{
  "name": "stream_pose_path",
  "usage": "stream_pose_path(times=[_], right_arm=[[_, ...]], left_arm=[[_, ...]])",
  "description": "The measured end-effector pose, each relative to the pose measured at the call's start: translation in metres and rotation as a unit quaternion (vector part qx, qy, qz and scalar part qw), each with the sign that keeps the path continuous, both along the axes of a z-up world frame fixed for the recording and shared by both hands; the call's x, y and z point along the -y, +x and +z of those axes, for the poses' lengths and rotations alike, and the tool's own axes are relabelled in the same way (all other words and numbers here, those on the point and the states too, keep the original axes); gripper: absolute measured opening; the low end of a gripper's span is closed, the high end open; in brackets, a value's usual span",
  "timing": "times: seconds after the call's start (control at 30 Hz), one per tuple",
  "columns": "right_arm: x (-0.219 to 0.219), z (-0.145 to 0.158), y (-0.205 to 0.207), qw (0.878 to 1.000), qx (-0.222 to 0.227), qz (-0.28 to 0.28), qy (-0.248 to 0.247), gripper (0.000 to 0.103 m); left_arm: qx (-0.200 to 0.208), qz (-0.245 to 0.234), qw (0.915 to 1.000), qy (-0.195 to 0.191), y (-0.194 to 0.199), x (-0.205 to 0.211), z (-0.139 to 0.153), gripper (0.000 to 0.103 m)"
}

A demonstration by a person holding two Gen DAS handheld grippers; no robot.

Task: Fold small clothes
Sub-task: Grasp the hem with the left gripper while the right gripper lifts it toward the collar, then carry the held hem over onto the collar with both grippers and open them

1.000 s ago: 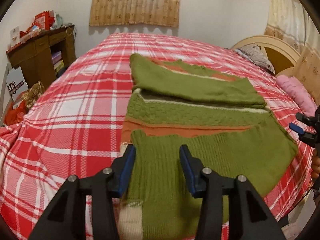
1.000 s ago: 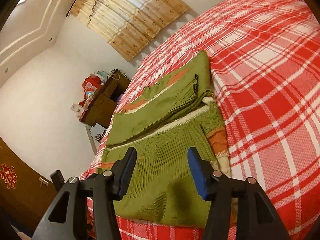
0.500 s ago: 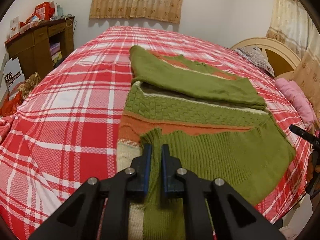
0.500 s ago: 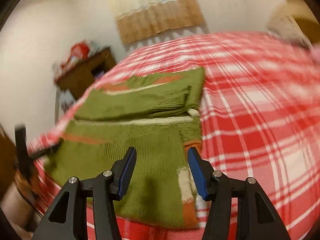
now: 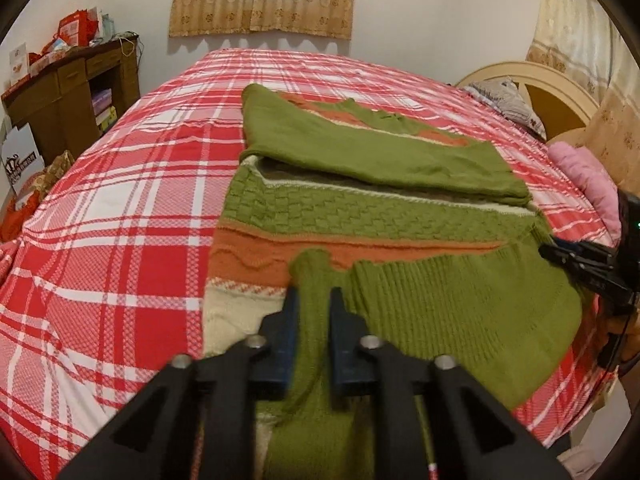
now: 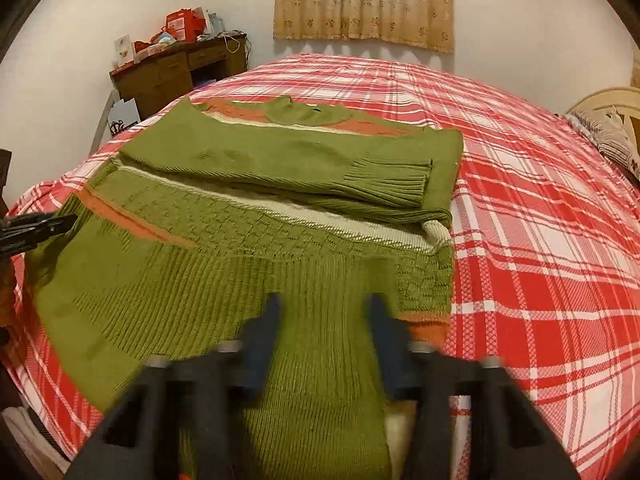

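Left wrist view: the left gripper has its jaws clenched on a raised pleat of the sweater, at the ribbed hem nearest the camera. Right wrist view: the right gripper straddles a thicker bunch of the same hem; its jaws have just been closing with the knit between them, though blur hides whether the pads press yet. The sweater lies flat on the bed, sleeves already folded across the chest, hem towards the bed's near edge. Judged step: carry the hem up over the body for the crosswise fold. To do it well, confirm both grips hold all layers, lift both corners together and level, keep the hem taut between the hands, and lay it square on the sleeves. An uneven lift would likely skew the fold or drag the sleeves out.
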State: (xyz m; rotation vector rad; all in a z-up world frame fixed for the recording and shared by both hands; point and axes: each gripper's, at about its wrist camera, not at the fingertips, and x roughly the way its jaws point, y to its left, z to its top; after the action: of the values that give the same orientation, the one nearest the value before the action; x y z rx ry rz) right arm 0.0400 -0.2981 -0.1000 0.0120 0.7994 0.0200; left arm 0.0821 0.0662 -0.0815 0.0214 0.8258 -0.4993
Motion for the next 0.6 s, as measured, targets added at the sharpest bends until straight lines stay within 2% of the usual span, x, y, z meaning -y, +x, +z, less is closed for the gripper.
stream_pose_path(times=[0.1, 0.3, 0.4, 0.6], right_arm=[[0.006, 0.007, -0.007, 1.0, 0.005, -0.01, 0.027, 0.009], [0.003, 0.056, -0.026, 0.996, 0.072, -0.018, 0.038, 0.008], [0.004, 0.076, -0.024, 0.994, 0.095, -0.025, 0.042, 0.008], [0.01, 0.095, -0.008, 0.992, 0.115, -0.034, 0.041, 0.008]], left_arm=[[0.001, 0.017, 0.9998, -0.008, -0.002, -0.003, 0.006, 0.01], [0.018, 0.036, 0.9982, -0.045, 0.006, -0.012, 0.039, 0.01], [0.026, 0.038, 0.9974, -0.055, 0.014, -0.009, 0.053, 0.01], [0.033, 0.052, 0.9966, -0.055, 0.043, 0.002, 0.067, 0.01]])
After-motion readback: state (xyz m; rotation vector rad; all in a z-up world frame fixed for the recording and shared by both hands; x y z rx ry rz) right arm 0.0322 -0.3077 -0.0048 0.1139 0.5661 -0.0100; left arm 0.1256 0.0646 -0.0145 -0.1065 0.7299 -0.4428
